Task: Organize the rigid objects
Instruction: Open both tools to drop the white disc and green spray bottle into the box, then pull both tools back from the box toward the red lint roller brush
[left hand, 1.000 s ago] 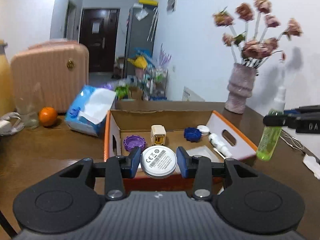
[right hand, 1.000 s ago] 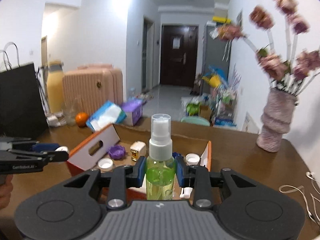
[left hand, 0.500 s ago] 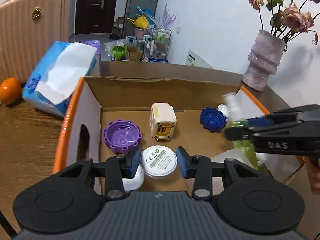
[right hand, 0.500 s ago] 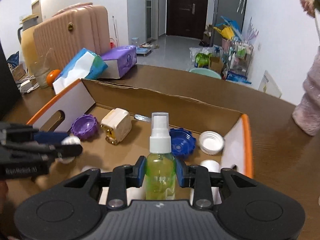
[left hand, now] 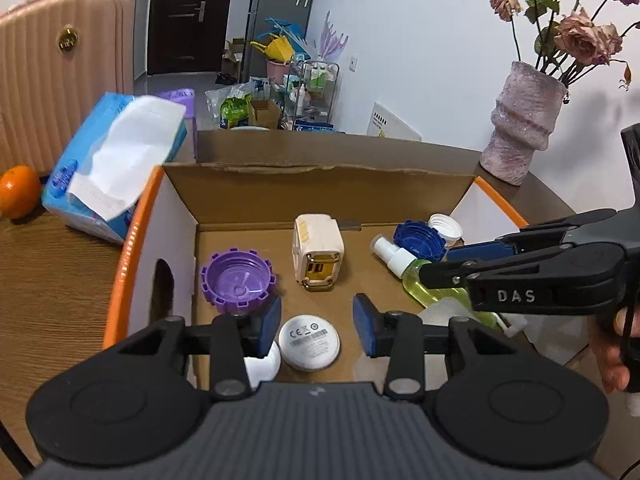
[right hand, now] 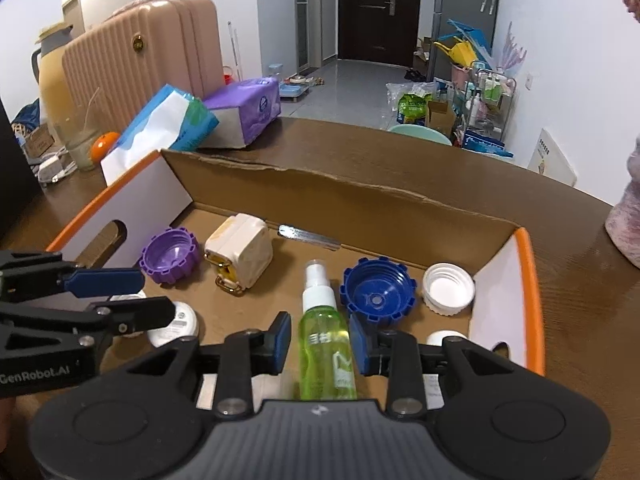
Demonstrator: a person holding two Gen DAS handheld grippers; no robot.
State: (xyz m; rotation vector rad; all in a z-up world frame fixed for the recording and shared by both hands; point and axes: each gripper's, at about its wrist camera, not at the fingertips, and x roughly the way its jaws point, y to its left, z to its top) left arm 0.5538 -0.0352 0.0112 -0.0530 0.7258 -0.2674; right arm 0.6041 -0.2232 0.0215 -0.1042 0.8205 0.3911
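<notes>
Inside the cardboard box (left hand: 320,184), near its front wall, lies the white round disc (left hand: 309,341), label side up on the box floor. It sits between the blue pads of the left tool (left hand: 317,326), whose jaws stand wide apart and touch nothing. Just left of the disc, partly under the left pad, a white cap (left hand: 262,364) shows.

Toward the box's right side the green spray bottle (right hand: 327,344) lies on its side, nozzle pointing at the far wall. The right tool (right hand: 320,340) has its jaws spread on either side of the bottle with a gap at each pad, so it grips nothing.

Farther back in the box, the purple cap (left hand: 238,278) rests open side up by the left wall with its hand-hole. The cream charger plug (left hand: 319,252) stands at the middle, prongs hidden. A blue cap (right hand: 377,296) sits just right of the bottle's nozzle, and a white threaded cap (right hand: 449,288) lies beside it near the right wall.

Outside the box, a blue tissue pack (left hand: 112,168) and an orange (left hand: 18,196) rest on the desk (left hand: 52,288) to its left, and a pink vase (left hand: 524,120) of flowers stands beyond its right corner.
</notes>
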